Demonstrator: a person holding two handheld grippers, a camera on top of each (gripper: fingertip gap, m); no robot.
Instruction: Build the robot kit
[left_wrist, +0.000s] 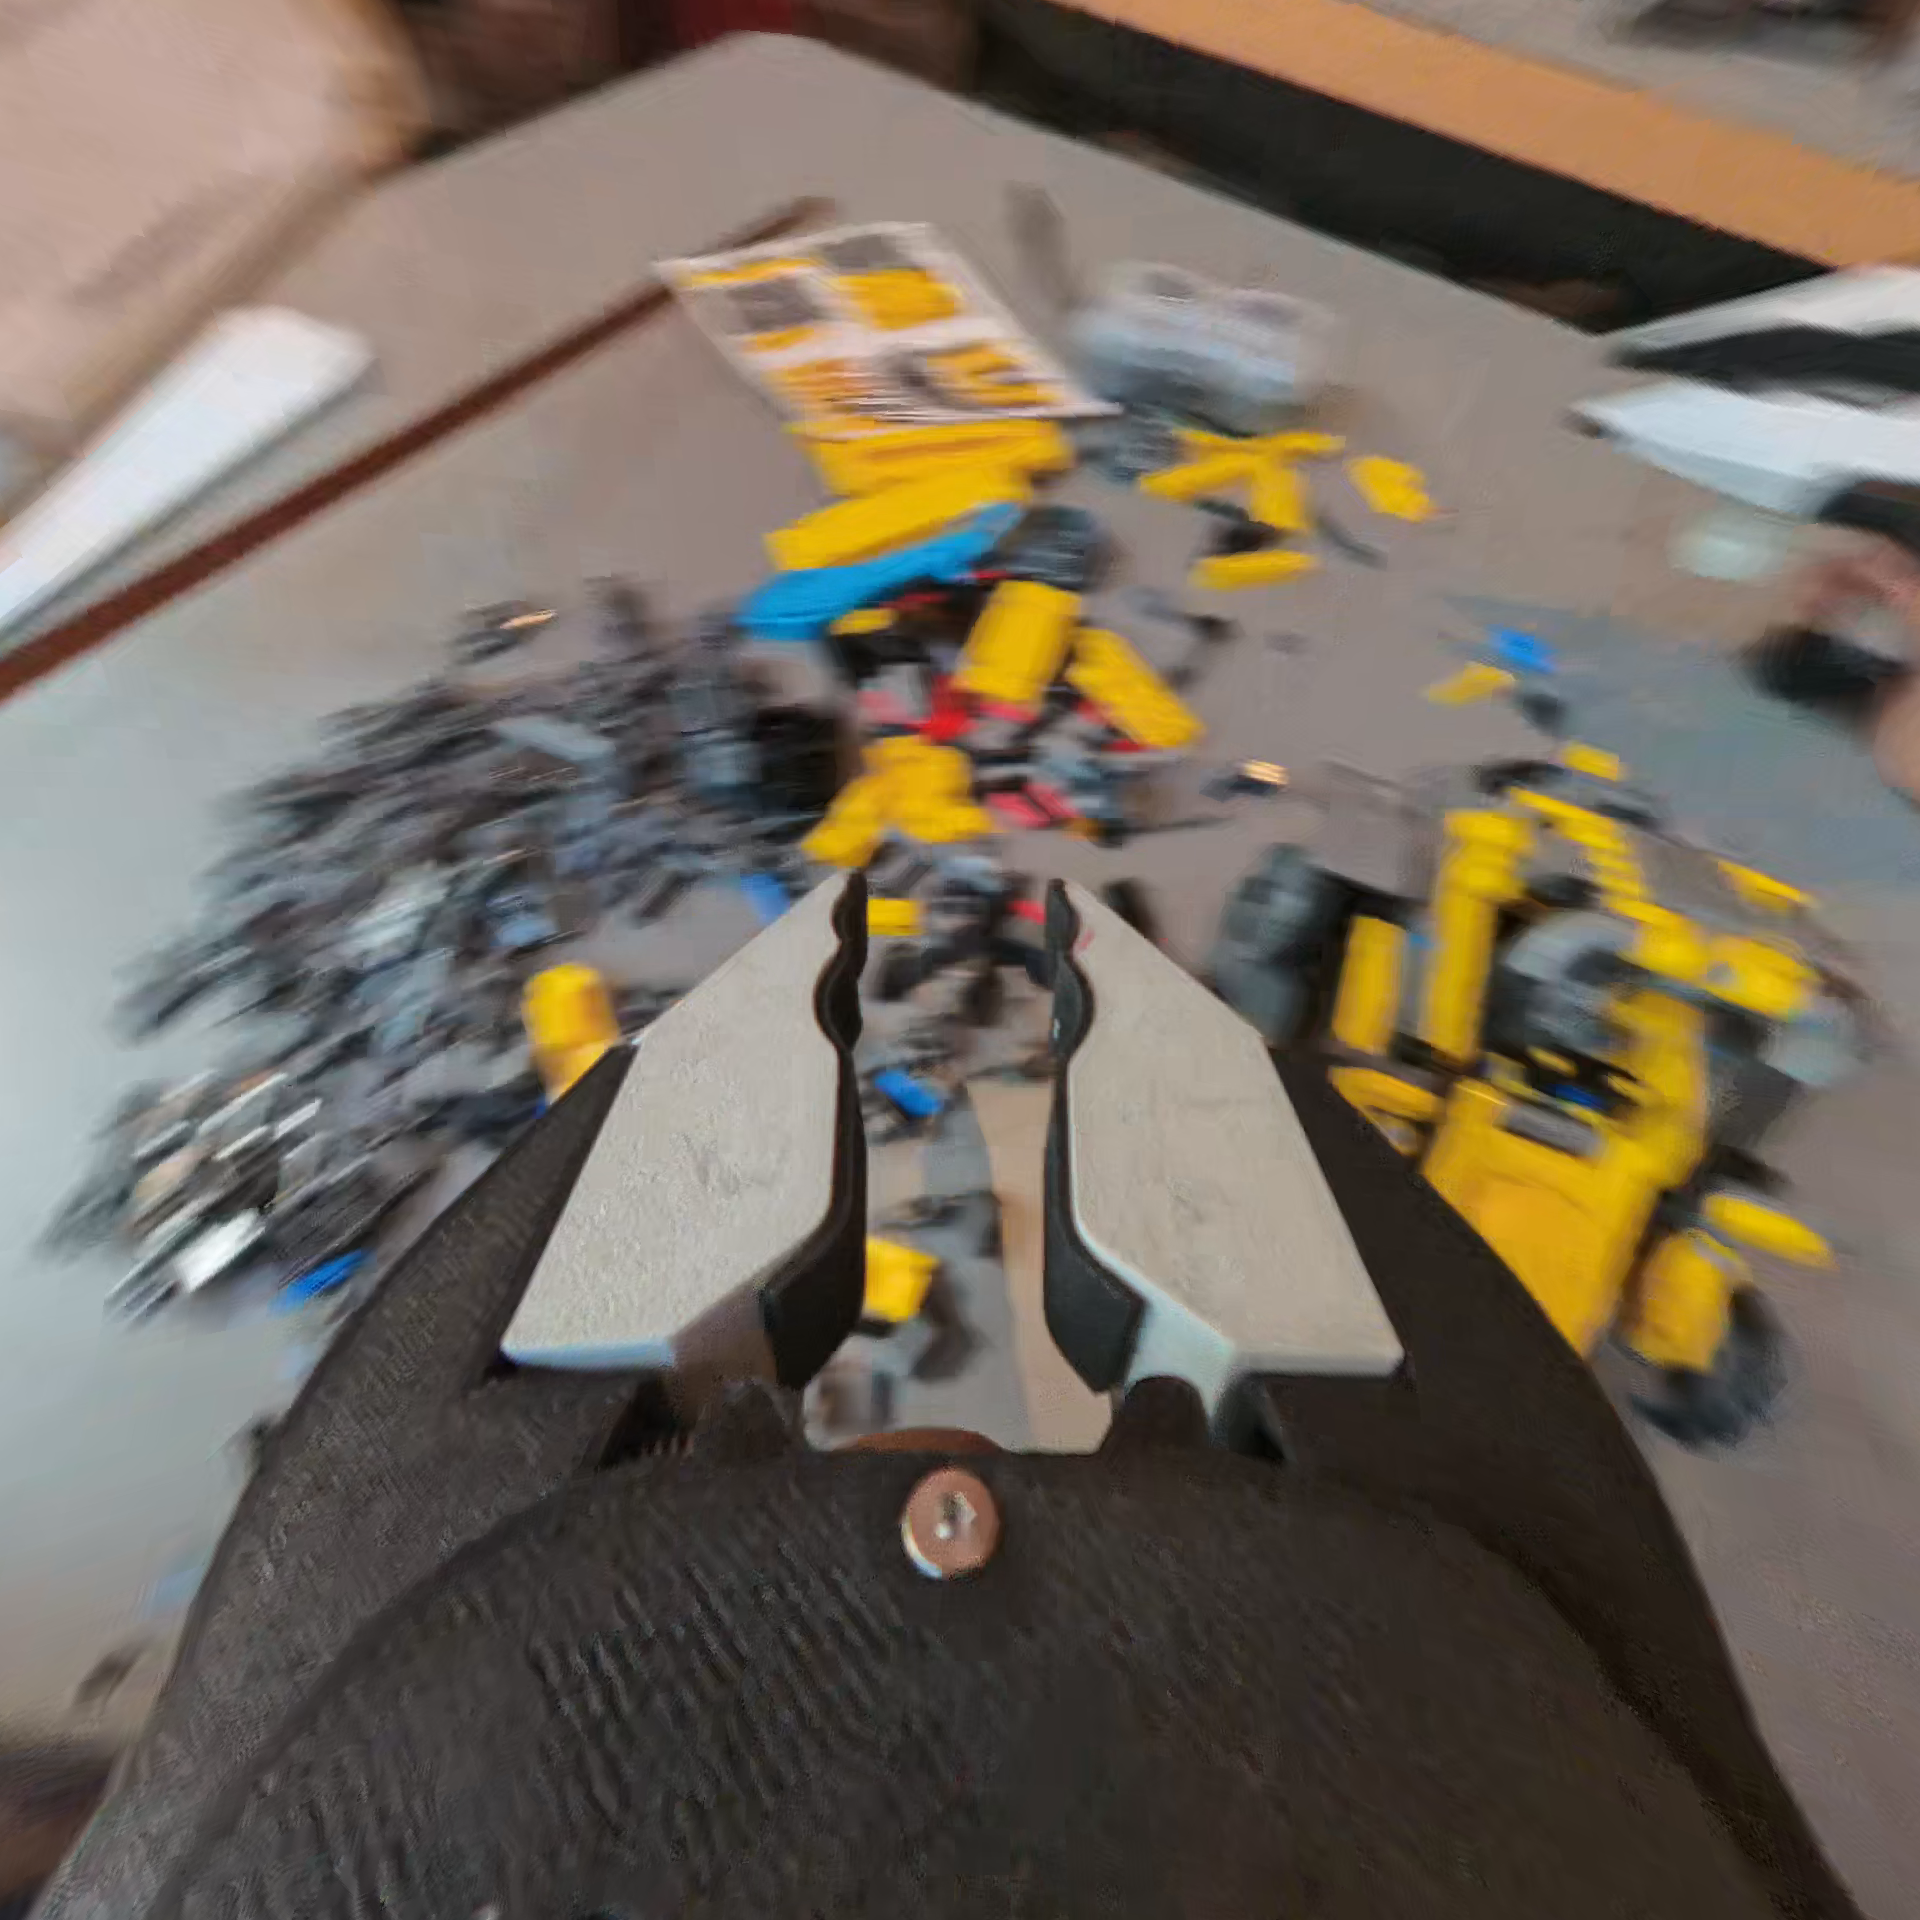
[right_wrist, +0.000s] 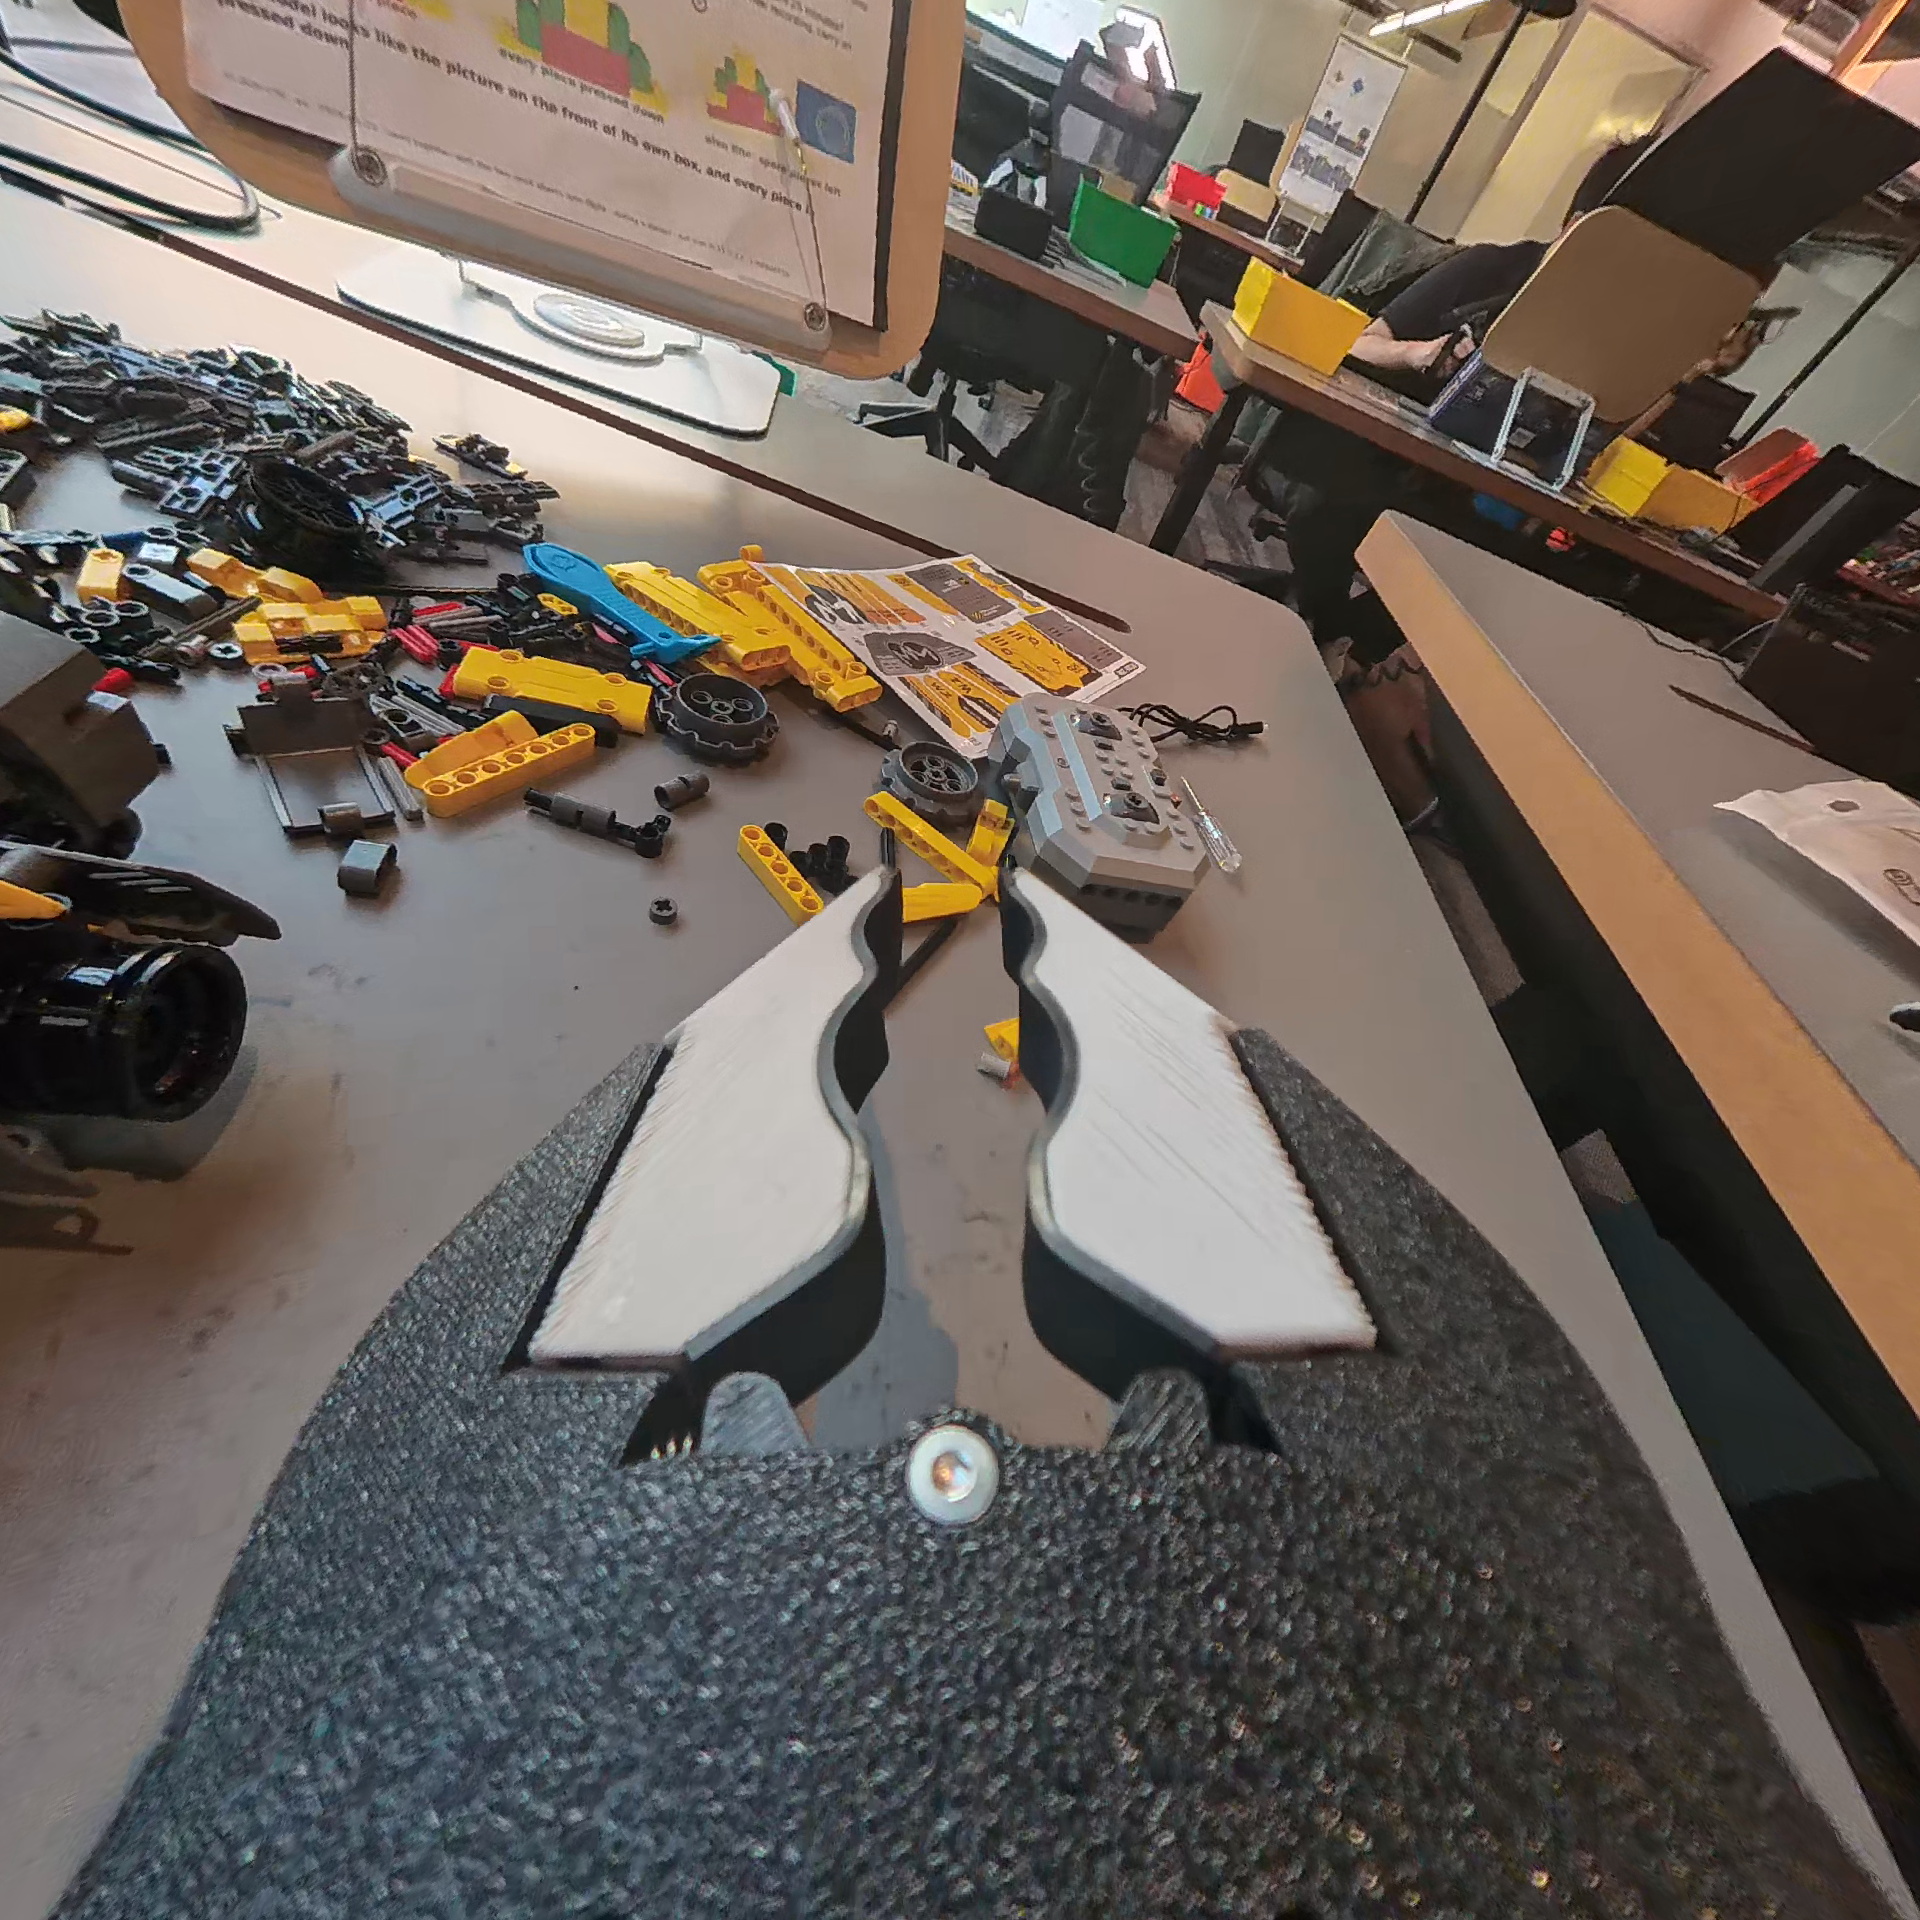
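Observation:
My left gripper (left_wrist: 954, 904) is open and empty, held above a blurred spread of loose building pieces on a grey table (left_wrist: 540, 436). A pile of black pieces (left_wrist: 416, 914) lies to its left, yellow beams (left_wrist: 935, 488) ahead, and a partly built yellow vehicle (left_wrist: 1538, 1091) to its right. My right gripper (right_wrist: 948, 883) is open and empty, low over the table (right_wrist: 468, 1039). Its tips are just short of small yellow beams (right_wrist: 935, 842) and a grey battery box (right_wrist: 1101, 800). A blue tool (right_wrist: 613, 608) lies among yellow beams farther back.
A sticker sheet (right_wrist: 956, 639) lies near the table's far edge. A stand with an instruction sheet (right_wrist: 582, 125) is at the back. A black wheel of the vehicle (right_wrist: 135, 1029) sits at left. The table edge (right_wrist: 1455, 1039) drops off at right. A person sits at a far table (right_wrist: 1455, 301). My hands' fingertips stand some 30 cm from each other.

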